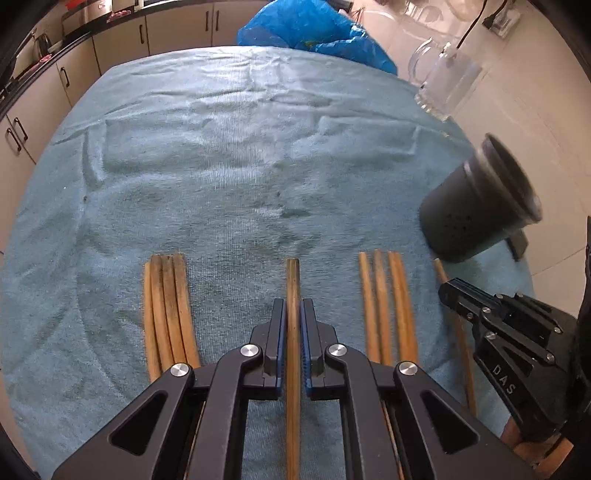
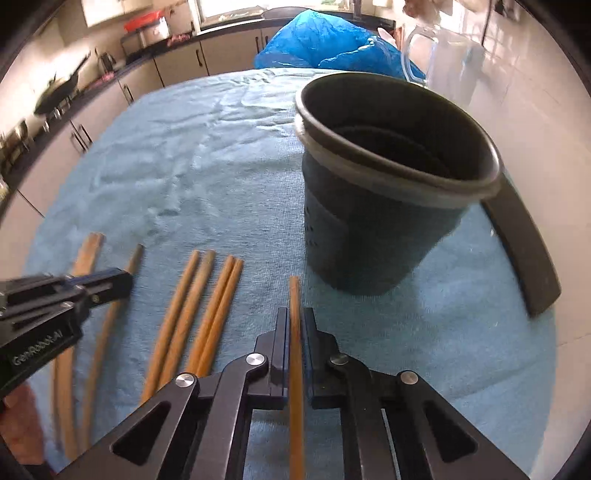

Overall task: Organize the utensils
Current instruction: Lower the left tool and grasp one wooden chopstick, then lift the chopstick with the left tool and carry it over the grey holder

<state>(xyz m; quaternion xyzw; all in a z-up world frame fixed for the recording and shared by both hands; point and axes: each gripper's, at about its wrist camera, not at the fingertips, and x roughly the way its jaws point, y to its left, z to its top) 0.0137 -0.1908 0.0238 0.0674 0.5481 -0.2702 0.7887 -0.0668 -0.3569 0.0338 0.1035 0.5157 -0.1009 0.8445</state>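
Observation:
Several wooden chopsticks lie on a blue towel (image 1: 240, 155). My left gripper (image 1: 293, 308) is shut on one chopstick (image 1: 293, 280) between a left bunch (image 1: 168, 306) and a right group (image 1: 388, 302). My right gripper (image 2: 295, 317) is shut on another chopstick (image 2: 294, 295), just in front of a dark utensil cup (image 2: 376, 229). The cup also shows in the left wrist view (image 1: 476, 206) at the right, with the right gripper (image 1: 448, 291) below it. The left gripper (image 2: 118, 282) shows at the left of the right wrist view over the chopsticks (image 2: 199, 314).
A clear glass mug (image 1: 443, 85) and a blue plastic bag (image 1: 317, 29) stand at the towel's far end. A dark curved piece (image 2: 524, 254) lies right of the cup. Kitchen cabinets (image 1: 44, 96) run along the left. White tiled surface lies to the right.

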